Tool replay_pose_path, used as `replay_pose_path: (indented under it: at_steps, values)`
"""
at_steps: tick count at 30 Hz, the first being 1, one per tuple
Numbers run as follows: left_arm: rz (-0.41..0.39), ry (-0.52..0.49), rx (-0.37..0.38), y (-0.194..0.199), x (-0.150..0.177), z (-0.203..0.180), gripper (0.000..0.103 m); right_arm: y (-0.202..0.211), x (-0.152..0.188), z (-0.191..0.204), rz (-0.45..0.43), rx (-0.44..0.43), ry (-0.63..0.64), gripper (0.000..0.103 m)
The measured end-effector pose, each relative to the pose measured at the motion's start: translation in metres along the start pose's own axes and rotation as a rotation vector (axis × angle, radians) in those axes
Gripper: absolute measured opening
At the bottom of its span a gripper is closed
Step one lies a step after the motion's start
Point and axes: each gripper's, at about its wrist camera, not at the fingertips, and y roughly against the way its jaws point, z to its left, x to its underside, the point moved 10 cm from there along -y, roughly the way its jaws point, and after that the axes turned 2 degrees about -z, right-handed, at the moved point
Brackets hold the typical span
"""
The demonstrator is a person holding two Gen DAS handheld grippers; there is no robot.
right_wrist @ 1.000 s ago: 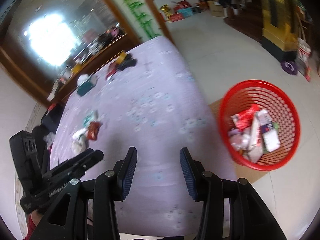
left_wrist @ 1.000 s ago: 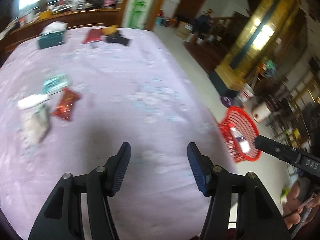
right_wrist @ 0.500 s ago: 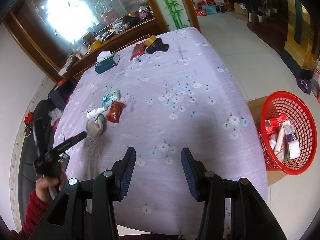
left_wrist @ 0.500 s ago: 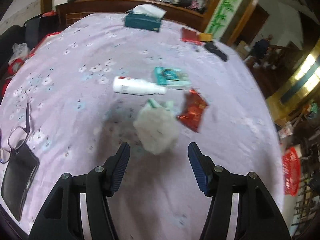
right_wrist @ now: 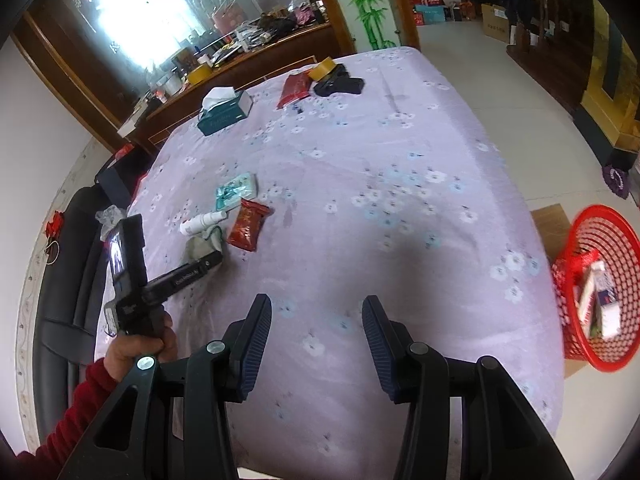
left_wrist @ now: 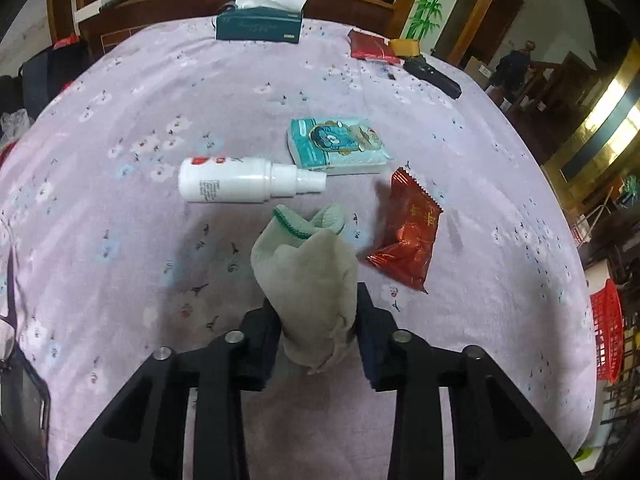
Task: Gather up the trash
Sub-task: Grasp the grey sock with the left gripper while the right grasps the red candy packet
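Note:
My left gripper (left_wrist: 316, 320) is shut on a dirty grey-white glove (left_wrist: 308, 276) with a green cuff, on the lilac flowered tablecloth (left_wrist: 120, 160). A red snack wrapper (left_wrist: 408, 236) lies just right of it. A white spray bottle (left_wrist: 244, 180) and a teal tissue pack (left_wrist: 336, 146) lie beyond. In the right wrist view the left gripper (right_wrist: 208, 260) sits at the glove (right_wrist: 198, 246). My right gripper (right_wrist: 316, 336) is open and empty above the table's near edge. The red trash basket (right_wrist: 600, 280) stands on the floor at right, holding several wrappers.
A green tissue box (left_wrist: 258, 26), a red packet (left_wrist: 370, 46), a tape roll (right_wrist: 322, 68) and a black object (left_wrist: 432, 74) lie at the far end. A phone and glasses (left_wrist: 16, 360) lie at the left edge. The basket (left_wrist: 608, 332) is beyond the table's right edge.
My left gripper swung from the basket side to the trash pile, moved onto the glove and closed on it. My right gripper pulled back from the basket and stays open.

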Motion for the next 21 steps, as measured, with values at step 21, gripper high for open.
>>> replay_pose_path:
  at_steps: [21]
  values:
    - [-0.081, -0.023, 0.002, 0.091, 0.036, 0.057, 0.029, -0.207, -0.051, 0.090, 0.162, 0.000, -0.013, 0.051]
